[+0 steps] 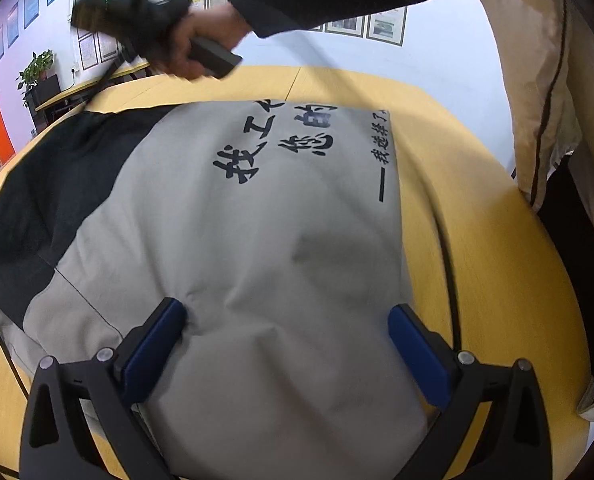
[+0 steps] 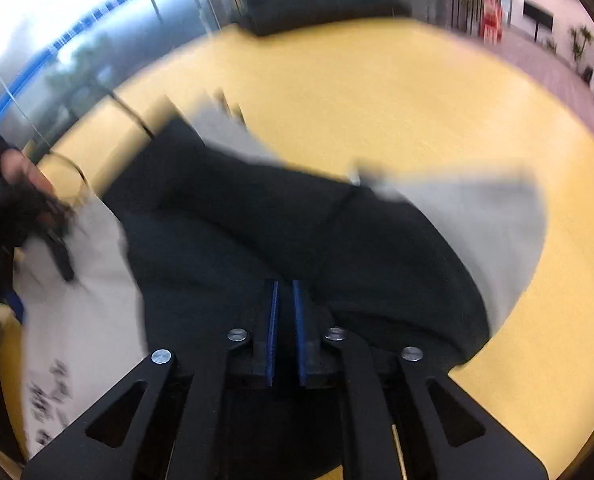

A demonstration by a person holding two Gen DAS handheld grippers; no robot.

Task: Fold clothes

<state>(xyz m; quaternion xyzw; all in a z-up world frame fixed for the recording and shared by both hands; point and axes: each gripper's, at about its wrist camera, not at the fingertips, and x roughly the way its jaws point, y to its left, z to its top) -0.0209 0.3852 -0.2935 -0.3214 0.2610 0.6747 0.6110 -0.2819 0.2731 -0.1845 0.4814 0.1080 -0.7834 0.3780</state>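
Here, a grey and black shirt (image 1: 257,220) is spread on the yellow table (image 1: 477,208). The left gripper (image 1: 287,344) is held over its grey panel, jaws spread wide. The right gripper (image 2: 285,332) is blurred above the black sleeve (image 2: 257,232); its jaws are nearly pressed together, and whether cloth is pinched cannot be told.

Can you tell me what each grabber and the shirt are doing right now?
Left gripper: open, fingers wide apart over the grey cloth.
Right gripper: fingers nearly together above the black sleeve; blurred, grip unclear.
Grey and black shirt: lying on the yellow table, printed side up, partly folded.
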